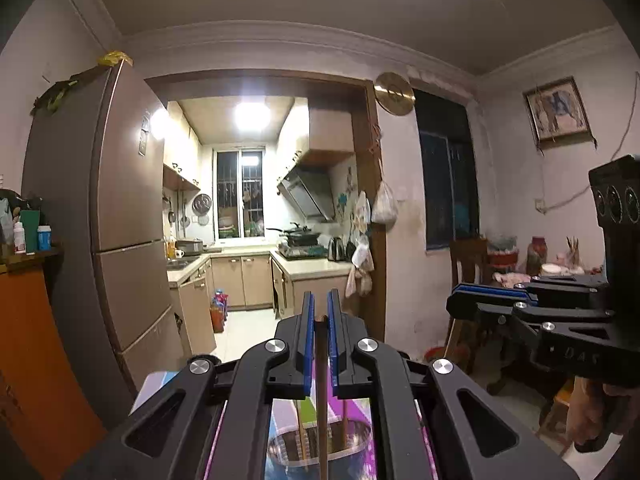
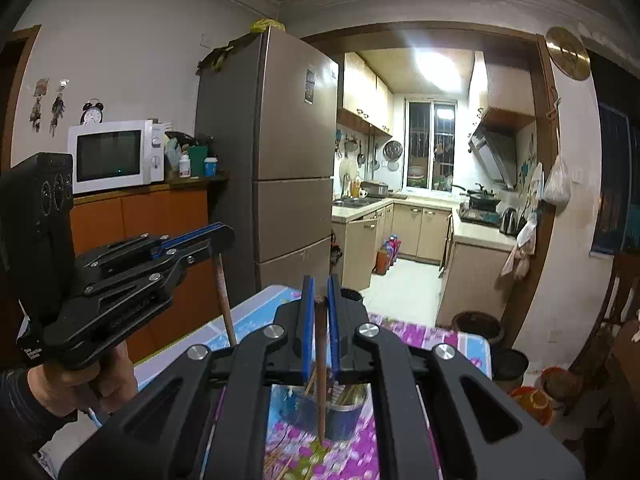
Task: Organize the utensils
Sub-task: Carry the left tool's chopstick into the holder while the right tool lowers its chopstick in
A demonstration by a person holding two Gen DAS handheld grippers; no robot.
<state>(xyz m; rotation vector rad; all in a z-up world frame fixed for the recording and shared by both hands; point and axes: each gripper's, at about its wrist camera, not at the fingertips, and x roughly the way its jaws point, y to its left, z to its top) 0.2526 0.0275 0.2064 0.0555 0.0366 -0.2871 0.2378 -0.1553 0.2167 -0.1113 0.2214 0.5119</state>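
Note:
My left gripper [image 1: 320,300] is shut on a brown chopstick [image 1: 321,380] that hangs straight down between its blue pads. Below it stands a steel pot [image 1: 356,444] with more chopsticks leaning inside. My right gripper [image 2: 319,284] is shut on another brown chopstick [image 2: 321,376], whose tip hangs just in front of the steel pot [image 2: 352,408]. In the right wrist view, the left gripper [image 2: 222,236] is at the left with its chopstick [image 2: 224,300] hanging down. The right gripper [image 1: 454,300] shows at the right of the left wrist view. Both are raised above the table.
The table wears a purple flowered cloth [image 2: 404,336], with loose chopsticks [image 2: 280,460] lying near its front. A fridge [image 2: 280,160] and an orange cabinet [image 2: 140,216] with a microwave [image 2: 116,156] stand to the left. Chairs [image 2: 616,320] and dark pots [image 2: 478,326] stand to the right.

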